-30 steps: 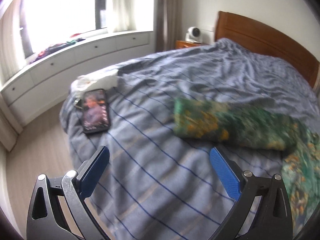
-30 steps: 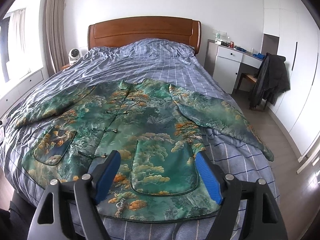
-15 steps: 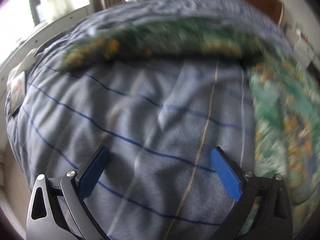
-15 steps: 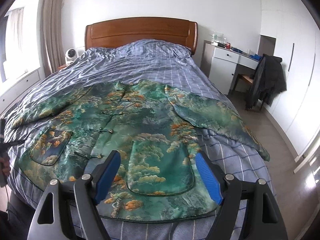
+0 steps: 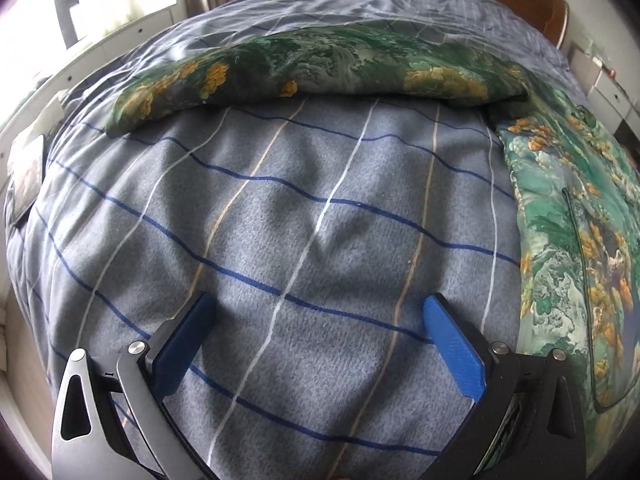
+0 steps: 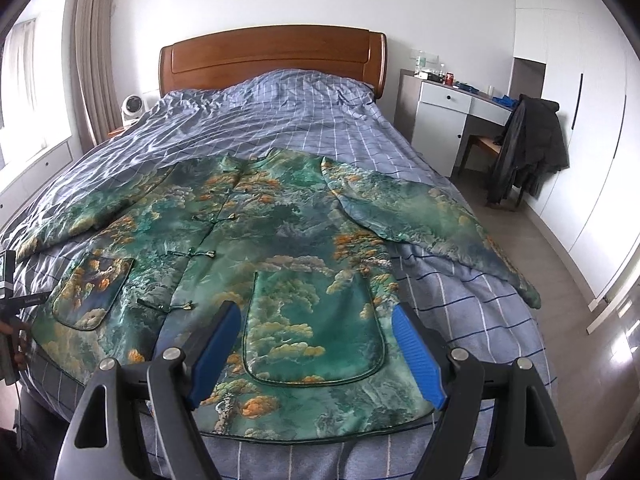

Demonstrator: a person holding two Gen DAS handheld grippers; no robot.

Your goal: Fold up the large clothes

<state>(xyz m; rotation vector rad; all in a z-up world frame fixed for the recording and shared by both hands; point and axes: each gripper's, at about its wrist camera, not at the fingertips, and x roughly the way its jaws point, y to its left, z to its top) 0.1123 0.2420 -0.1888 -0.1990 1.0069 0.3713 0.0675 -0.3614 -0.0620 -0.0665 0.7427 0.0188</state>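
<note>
The bed (image 6: 280, 120) carries the jacket (image 6: 256, 248), spread flat, front up, across its foot end, sleeves out sideways. It looks soft, padded and slick, so I judge cuff or hem the best hold. Right gripper (image 6: 316, 336) hovers over the hem, spread and empty; left gripper (image 5: 320, 320) gapes over bare cover below the sleeve (image 5: 320, 64).

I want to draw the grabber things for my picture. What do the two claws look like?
Both look the same. The left claw has a black frame with triangle-shaped holes, round silver bolts, and two flat bright blue fingers spread in a V. The right claw matches it; the blue pads have fine ridges. No cables or writing show on either claw.
</note>
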